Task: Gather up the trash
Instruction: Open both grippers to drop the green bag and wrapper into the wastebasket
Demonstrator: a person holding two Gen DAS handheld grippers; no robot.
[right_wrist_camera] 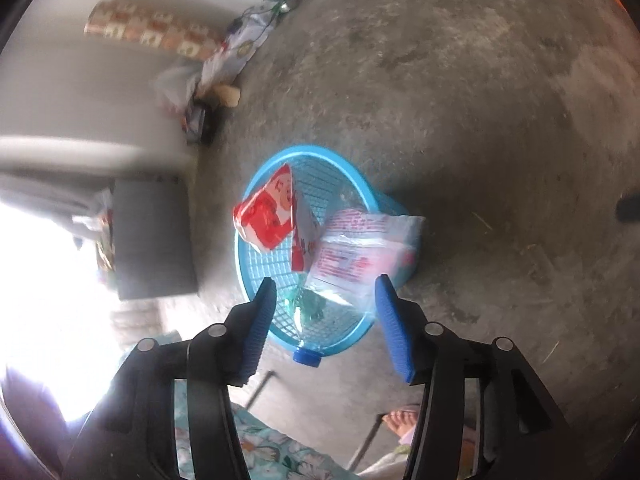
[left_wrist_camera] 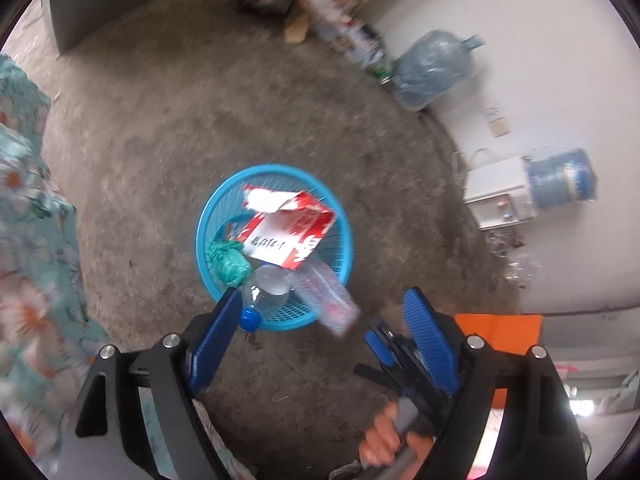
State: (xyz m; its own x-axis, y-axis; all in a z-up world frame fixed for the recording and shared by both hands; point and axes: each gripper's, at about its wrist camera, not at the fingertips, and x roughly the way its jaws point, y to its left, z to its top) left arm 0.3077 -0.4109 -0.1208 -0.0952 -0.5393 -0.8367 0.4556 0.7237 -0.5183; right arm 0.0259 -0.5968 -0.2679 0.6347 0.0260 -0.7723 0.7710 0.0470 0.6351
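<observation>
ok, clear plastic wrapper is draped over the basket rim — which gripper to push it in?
Right, probably. The right gripper is open with the wrapper just ahead between its fingers; from the left gripper it lies off toward one finger.

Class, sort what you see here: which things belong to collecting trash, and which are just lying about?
Job:
round blue mesh plastic basket
red and white torn carton
clear plastic bottle with blue cap
crumpled green bag
clear printed plastic wrapper

Lying about:
large blue water jug
white water dispenser
</observation>
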